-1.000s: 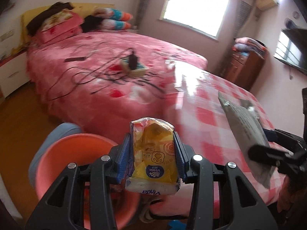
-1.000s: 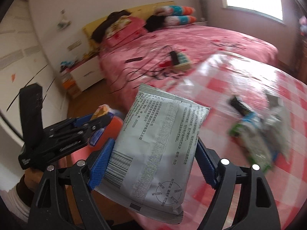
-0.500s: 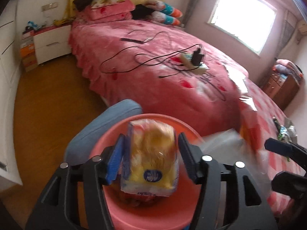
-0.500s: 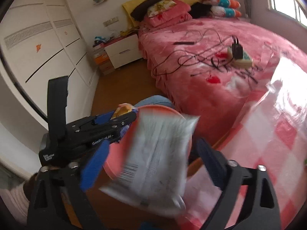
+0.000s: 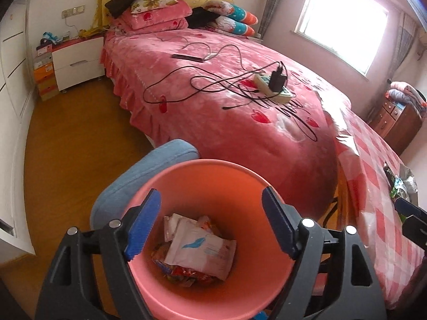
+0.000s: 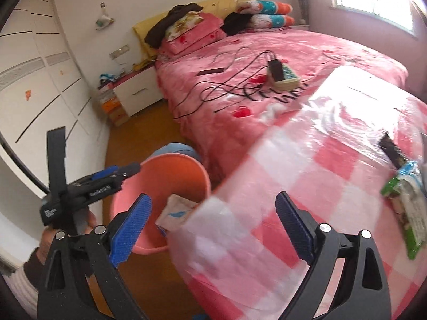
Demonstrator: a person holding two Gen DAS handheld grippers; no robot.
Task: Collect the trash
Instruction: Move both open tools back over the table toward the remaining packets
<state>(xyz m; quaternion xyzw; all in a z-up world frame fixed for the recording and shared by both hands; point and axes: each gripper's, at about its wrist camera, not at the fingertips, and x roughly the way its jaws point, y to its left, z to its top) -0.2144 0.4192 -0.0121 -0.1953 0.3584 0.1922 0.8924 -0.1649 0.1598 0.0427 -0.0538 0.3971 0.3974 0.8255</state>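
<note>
Trash [image 5: 202,248] lies in the pink bin [image 5: 210,168], so our left tool [image 5: 210,224] is opening empty above it and our right tool [image 6: 213,229] gapes empty over the table [image 6: 333,160], nearer more wrappers [image 6: 403,200].

A salmon-pink bin [image 5: 202,176] holds a white packet [image 5: 202,250] with a blue mark, beside a pink-and-white checked tabletop [image 6: 320,186] and a heart-patterned pink bed [image 5: 213,112].
</note>
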